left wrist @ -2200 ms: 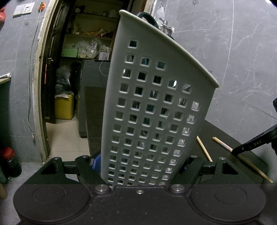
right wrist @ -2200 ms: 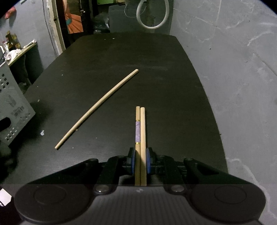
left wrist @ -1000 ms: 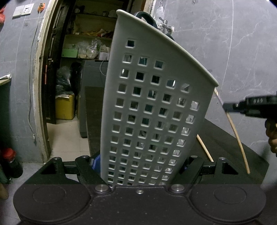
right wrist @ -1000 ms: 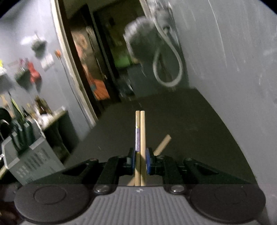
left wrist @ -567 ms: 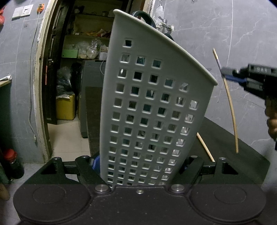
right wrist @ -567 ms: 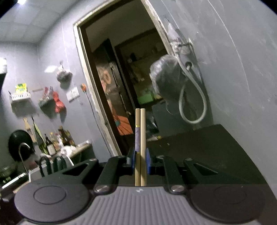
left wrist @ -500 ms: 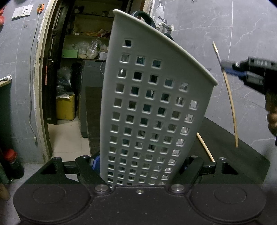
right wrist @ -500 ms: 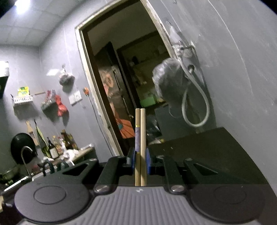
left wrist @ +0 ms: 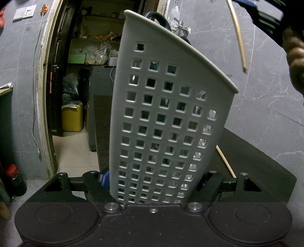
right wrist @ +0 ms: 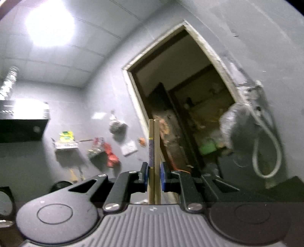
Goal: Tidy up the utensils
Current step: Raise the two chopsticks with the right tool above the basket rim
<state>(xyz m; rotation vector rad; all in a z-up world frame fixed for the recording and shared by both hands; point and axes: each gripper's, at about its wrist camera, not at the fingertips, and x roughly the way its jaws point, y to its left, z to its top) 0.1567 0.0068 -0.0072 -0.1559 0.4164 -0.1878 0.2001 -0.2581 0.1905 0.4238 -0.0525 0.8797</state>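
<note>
My left gripper (left wrist: 153, 182) is shut on a tall grey perforated utensil holder (left wrist: 165, 117) and holds it upright on the black table (left wrist: 252, 167). My right gripper (right wrist: 153, 175) is shut on a pair of wooden chopsticks (right wrist: 154, 144), one with a purple band, pointing up toward the ceiling. In the left wrist view the right gripper (left wrist: 266, 11) is at the top right, above the holder's rim, with the chopsticks (left wrist: 238, 36) hanging down and their tips beside and above the rim. A dark handle (left wrist: 157, 18) sticks out of the holder's top.
Another wooden chopstick (left wrist: 225, 161) lies on the table behind the holder at right. A grey tiled wall (left wrist: 266, 95) stands close behind the table. A doorway (left wrist: 85, 76) to a storeroom is at left, a tap (left wrist: 179, 25) behind the holder.
My right gripper lifted the chopstick pair off the table, tilted them upright and carried them up and over toward the holder's top. The left gripper and holder stayed still.
</note>
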